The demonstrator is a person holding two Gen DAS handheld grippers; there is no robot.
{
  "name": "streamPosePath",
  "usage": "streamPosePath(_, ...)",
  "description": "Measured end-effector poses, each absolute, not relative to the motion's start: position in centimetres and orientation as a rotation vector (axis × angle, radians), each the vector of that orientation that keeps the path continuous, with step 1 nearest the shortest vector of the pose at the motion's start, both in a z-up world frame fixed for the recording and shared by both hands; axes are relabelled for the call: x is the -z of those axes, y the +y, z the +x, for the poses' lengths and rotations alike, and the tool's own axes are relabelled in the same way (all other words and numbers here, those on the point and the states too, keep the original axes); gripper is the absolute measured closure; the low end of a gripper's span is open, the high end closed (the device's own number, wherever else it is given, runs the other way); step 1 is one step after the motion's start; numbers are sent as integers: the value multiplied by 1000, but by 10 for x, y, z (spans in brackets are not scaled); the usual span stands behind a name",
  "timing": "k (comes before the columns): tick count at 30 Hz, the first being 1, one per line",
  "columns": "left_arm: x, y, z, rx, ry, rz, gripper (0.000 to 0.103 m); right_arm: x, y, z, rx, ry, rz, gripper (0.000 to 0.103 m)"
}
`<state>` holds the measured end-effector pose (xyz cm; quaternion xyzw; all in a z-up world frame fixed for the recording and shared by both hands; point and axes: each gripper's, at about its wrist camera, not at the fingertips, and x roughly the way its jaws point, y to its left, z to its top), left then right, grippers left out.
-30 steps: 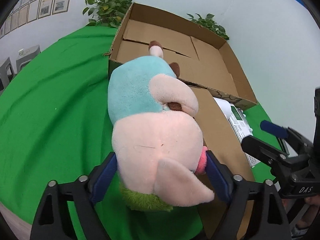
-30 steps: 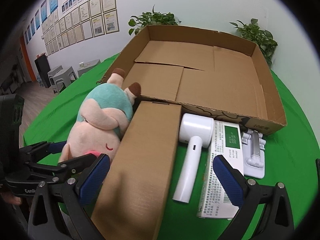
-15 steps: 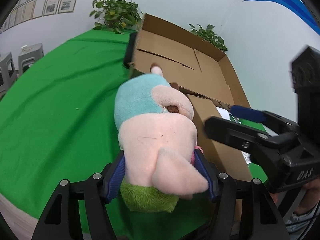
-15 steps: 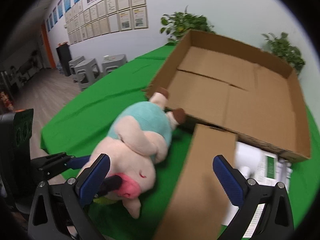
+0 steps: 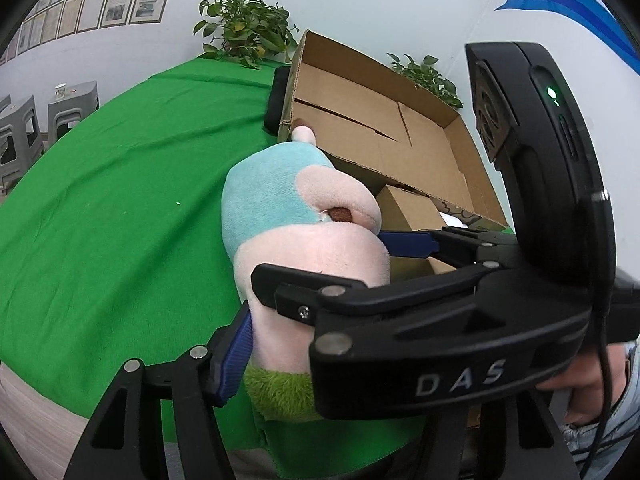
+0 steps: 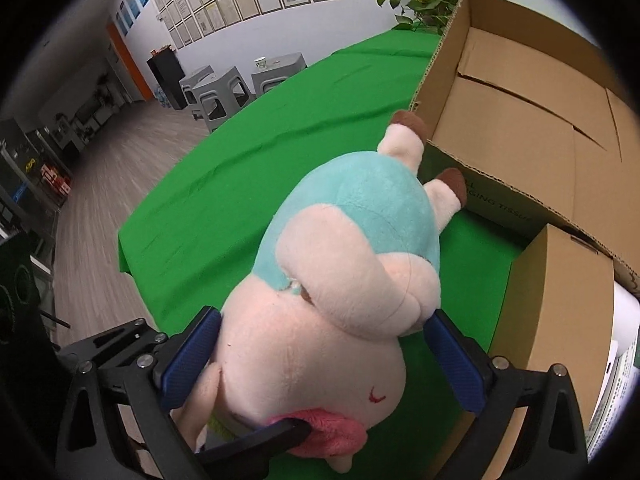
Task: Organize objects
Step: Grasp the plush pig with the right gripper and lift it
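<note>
Your soft pink-and-teal plush pig toy [image 6: 332, 280] lies on the green tablecloth [image 5: 112, 208], its 2 brown-tipped feet against the outer wall of the large open brown cardboard box [image 6: 520, 128]. The box interior holds nothing you can see. A smaller closed brown cardboard carton [image 6: 556, 300] stands just beside the toy on its other side, touching the big box's front wall. At the far edge of the right wrist view, a white object with a green-printed paper pack beside it [image 6: 616, 380] shows only in part.

Your left gripper [image 5: 280, 340] has the toy's pink head between its 2 blue-padded fingers [image 5: 236, 356]. The jaws are closing; the near pad already presses into the plush, while the far pad is hidden behind the other tool, so you cannot fully confirm the pinch from that side. In the right wrist view, a black finger of this gripper lies against the toy's pink snout.

Your right gripper [image 6: 324, 364] straddles the same head from above, its blue pads [image 6: 188, 360] spread wide on either side. Its jaws are closing too, and the pads sit just beside the plush without visibly squeezing it.

A hand in a grey sleeve [image 5: 592, 388] holds the right tool.
</note>
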<state>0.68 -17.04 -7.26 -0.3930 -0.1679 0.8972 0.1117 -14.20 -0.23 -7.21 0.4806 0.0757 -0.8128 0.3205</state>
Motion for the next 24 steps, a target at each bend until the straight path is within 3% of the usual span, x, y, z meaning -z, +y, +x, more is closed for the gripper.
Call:
streamPosePath(4,71,-167,5,-2643,-491,-1152,46,71,2,-140,2125,194,1224,16)
streamPosePath(5,70,-164,4,-2653,-473,-1155,48,70,3,-140,2100,168,1220,32)
streamPosePath(13,47,-146,15,-2689,-365,-1108,49,53,17,-136,2126,93,1132,35)
streamPosePath(24,-57,-101,14,-2774,-75,-822,49,-36,51,-143,2271,12,822,36)
